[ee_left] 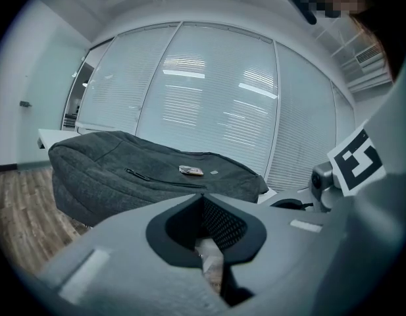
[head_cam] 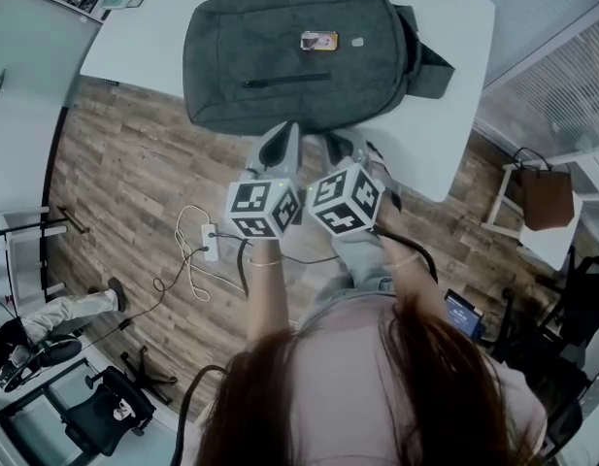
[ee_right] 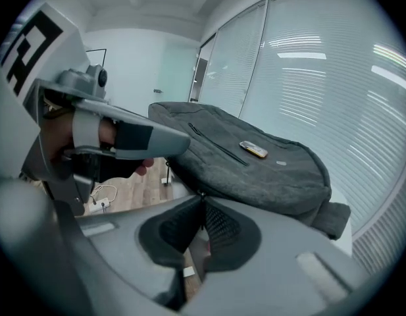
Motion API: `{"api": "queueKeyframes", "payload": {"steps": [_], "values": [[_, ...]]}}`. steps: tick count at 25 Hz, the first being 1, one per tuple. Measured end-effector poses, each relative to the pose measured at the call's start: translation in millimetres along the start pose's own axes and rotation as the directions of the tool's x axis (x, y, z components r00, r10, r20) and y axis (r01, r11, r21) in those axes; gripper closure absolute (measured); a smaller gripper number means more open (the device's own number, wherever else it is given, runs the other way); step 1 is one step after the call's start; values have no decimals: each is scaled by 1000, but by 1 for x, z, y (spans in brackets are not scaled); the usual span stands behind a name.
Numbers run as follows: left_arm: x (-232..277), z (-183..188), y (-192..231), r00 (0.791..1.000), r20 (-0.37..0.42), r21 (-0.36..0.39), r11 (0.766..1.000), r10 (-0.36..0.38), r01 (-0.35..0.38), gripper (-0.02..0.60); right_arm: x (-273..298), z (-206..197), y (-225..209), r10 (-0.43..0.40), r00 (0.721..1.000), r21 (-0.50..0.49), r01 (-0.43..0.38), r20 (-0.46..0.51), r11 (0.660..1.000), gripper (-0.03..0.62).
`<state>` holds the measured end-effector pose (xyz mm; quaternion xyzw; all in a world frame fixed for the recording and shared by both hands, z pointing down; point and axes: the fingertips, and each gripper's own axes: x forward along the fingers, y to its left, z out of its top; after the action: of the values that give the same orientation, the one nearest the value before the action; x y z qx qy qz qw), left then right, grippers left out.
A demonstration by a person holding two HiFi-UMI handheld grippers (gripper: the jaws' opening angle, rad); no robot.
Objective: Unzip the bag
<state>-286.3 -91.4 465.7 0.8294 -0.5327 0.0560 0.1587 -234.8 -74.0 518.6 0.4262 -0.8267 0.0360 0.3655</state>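
A dark grey backpack (head_cam: 299,56) lies flat on the white table (head_cam: 454,153), its front pocket zipper (head_cam: 284,80) closed and a small label patch (head_cam: 319,41) above it. Both grippers hover side by side at the bag's near edge, over the table's rim. My left gripper (head_cam: 282,144) is shut with nothing in it, its tips (ee_left: 203,195) short of the backpack (ee_left: 143,170). My right gripper (head_cam: 340,146) also looks shut and empty, its tips (ee_right: 203,193) just before the backpack (ee_right: 255,170). The left gripper (ee_right: 117,137) shows at the left of the right gripper view.
Wooden floor lies below the table's edge, with a white power strip and cable (head_cam: 210,241). An office chair (head_cam: 105,416) and a seated person's legs (head_cam: 56,314) are at the lower left. A brown bag (head_cam: 544,197) hangs on a small white table at right.
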Motion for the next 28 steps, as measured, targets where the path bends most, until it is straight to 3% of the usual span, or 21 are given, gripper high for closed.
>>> {"api": "queueKeyframes", "payload": {"steps": [7,17,28], "values": [[13,-16,-12,997,-64,37,999,-30,33,571,-3,1,1,47,999,30,-48,19,998,585],[20,-25,-7,995,-98,-45,999,-17,13,572,-3,1,-1,71,997,52,-71,8,996,585],[23,-31,-6,992,-129,-23,1000,6,-9,572,-3,-3,-6,75,997,103,-73,-13,992,585]]}}
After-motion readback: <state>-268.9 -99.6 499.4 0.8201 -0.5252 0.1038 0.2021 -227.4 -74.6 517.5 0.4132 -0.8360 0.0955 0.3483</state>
